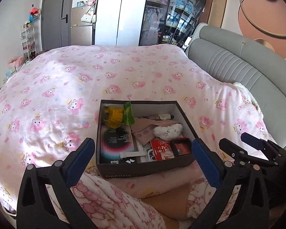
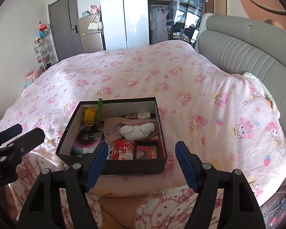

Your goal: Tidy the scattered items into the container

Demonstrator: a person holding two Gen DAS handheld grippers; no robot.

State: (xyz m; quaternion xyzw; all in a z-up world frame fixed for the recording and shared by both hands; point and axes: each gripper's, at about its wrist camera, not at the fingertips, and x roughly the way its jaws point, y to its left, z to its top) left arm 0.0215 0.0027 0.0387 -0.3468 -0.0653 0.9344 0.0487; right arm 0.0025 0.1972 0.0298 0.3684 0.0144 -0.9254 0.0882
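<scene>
A dark cardboard box (image 1: pixel 143 168) (image 2: pixel 135 165) sits on the pink patterned bed cover. It holds a yellow toy (image 1: pixel 113 115), a green packet (image 1: pixel 128 114), a white plush cat (image 1: pixel 168 130) (image 2: pixel 136 130), a pink cloth (image 1: pixel 143 131), a dark bottle (image 1: pixel 160 116), a black booklet (image 1: pixel 116 143), a red packet (image 1: pixel 162 149) and a small framed box (image 1: pixel 181 147) (image 2: pixel 146 149). My left gripper (image 1: pixel 143 158) is open and empty, just in front of the box. My right gripper (image 2: pixel 142 162) is open and empty, near the box's front right corner.
The bed cover (image 1: pixel 85 87) spreads wide behind and beside the box. A grey padded headboard (image 1: pixel 238 64) runs along the right. A person's knees in pink pyjamas (image 1: pixel 114 200) are below the grippers. Wardrobes and a white rack (image 1: pixel 27 38) stand beyond the bed.
</scene>
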